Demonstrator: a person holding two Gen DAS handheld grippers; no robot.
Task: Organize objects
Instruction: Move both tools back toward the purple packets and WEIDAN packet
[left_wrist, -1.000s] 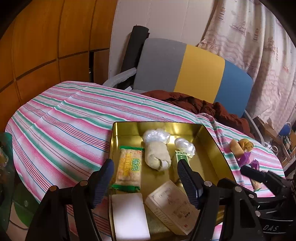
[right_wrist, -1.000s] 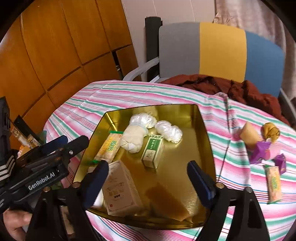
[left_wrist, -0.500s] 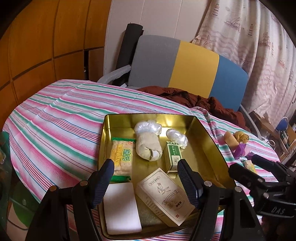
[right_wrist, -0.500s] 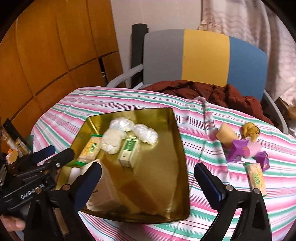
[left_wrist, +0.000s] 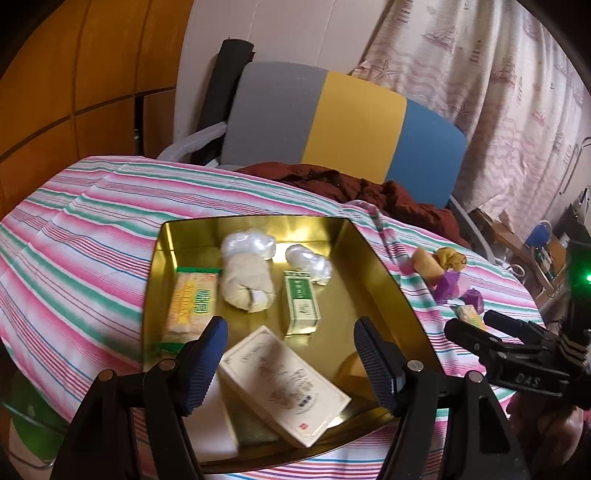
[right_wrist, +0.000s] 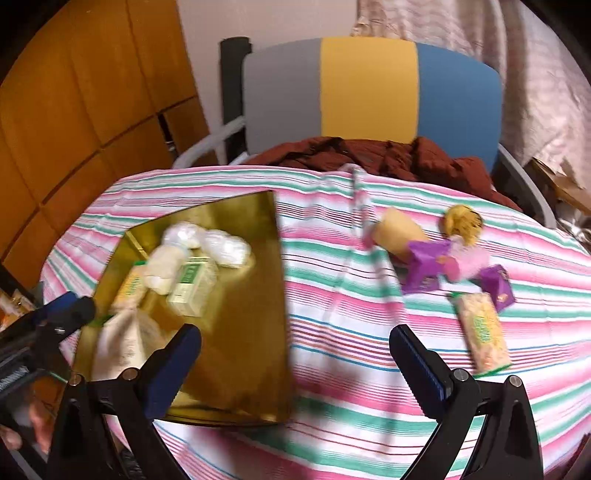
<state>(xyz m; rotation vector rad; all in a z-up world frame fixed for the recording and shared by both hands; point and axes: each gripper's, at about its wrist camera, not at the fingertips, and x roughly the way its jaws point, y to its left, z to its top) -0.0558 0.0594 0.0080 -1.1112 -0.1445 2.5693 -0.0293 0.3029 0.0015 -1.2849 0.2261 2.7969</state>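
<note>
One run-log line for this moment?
left tongs: open, empty, over gold tray | right tongs: open, empty, over striped cloth | yellow snack pack: outside tray

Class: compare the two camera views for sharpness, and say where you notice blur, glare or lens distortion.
Left wrist view: mostly sharp; the gold tray reflects light; fisheye curves the striped tablecloth. Right wrist view: motion-blurred, smearing the tray's contents, while its own tongs stay crisp.

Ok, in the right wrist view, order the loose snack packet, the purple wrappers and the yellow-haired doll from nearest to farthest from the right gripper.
1. Snack packet, just right of the right gripper, beside its right finger.
2. Purple wrappers, farther back, right of centre.
3. Yellow-haired doll, farthest, near the table's far edge.
</note>
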